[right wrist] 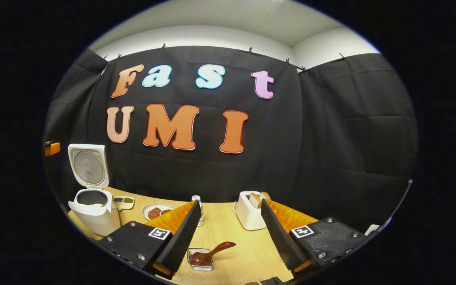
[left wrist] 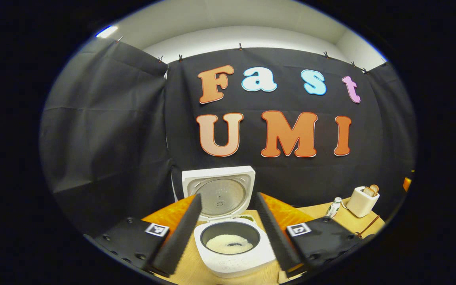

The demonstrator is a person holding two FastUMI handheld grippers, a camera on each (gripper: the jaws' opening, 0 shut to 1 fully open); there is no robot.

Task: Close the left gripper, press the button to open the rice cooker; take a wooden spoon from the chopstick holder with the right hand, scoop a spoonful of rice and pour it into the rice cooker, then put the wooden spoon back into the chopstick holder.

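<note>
In the left gripper view, the left gripper (left wrist: 228, 225) hangs over the rice cooker (left wrist: 234, 247) with its jaws spread wide and nothing between them but air. The cooker sits directly ahead and below, framed by the two fingers; its lid (left wrist: 219, 192) stands upright at the back, and white rice (left wrist: 229, 243) lies in the bottom of the dark inner pot.

In the right gripper view, the right gripper (right wrist: 232, 233) also has its jaws spread, holding nothing. Just below and between the fingers, a wooden spoon (right wrist: 212, 253) rests with its bowl in a small clear square dish (right wrist: 200, 261), the handle slanting up to the right. The jaws are above it and apart from it.

The same view places the rice cooker (right wrist: 93, 215) far off to the left on the wooden surface (right wrist: 228, 233), lid raised. Beside it lies a small divided tray (right wrist: 124, 202), then a white plate (right wrist: 157, 211) carrying dark reddish pieces. A small clear bottle (right wrist: 198, 209) stands partly hidden behind the left finger, and a white toaster (right wrist: 249, 215) with bread slices in its slots stands just beside the right finger.

The left gripper view shows the toaster (left wrist: 362, 202) and a bottle (left wrist: 334, 208) off to the right, well apart from the cooker, and a thin brown stick (left wrist: 368, 226) lying at the surface's edge near them.
</note>
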